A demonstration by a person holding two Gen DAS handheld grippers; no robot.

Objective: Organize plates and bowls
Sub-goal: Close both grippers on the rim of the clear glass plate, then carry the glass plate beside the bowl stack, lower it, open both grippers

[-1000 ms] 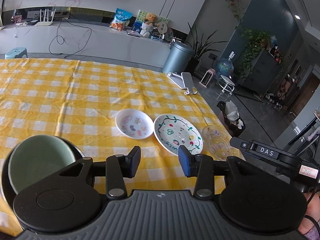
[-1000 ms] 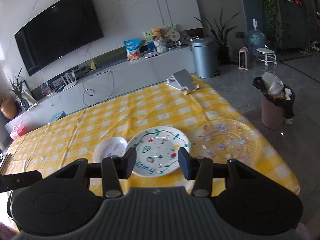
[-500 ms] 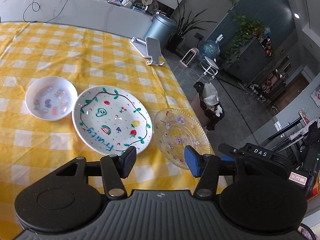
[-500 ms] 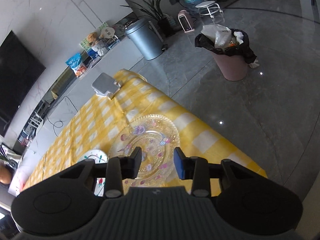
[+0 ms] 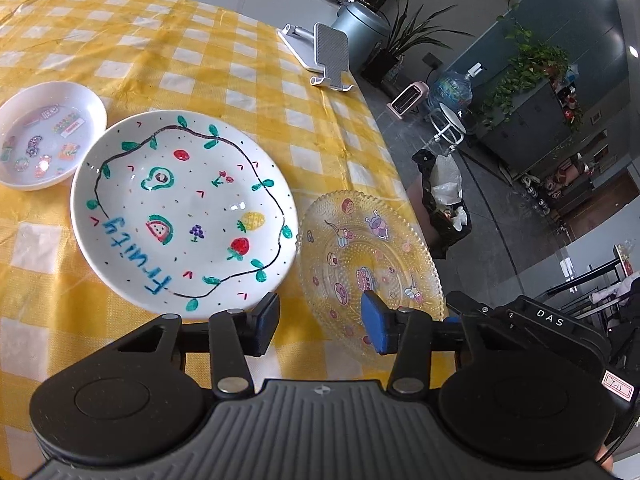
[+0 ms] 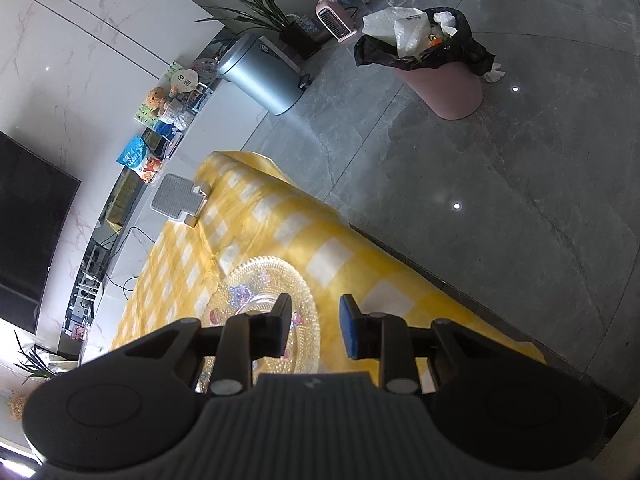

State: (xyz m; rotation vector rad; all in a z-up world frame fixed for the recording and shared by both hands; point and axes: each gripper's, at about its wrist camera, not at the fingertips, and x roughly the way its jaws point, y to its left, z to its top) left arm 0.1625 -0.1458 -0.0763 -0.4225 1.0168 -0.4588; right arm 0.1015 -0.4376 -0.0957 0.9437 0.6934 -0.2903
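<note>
Yellow-and-white checked tablecloth; white fruit-painted plate; clear glass plate with pastel cartoon stickers.

Left gripper, low centre of its wrist view, pitched downward, jaws parted and just closing, nothing between the pads. Right gripper, low centre of its own view, rolled to one side, jaws narrower and just closing, gap empty, pads gripping nothing
</note>
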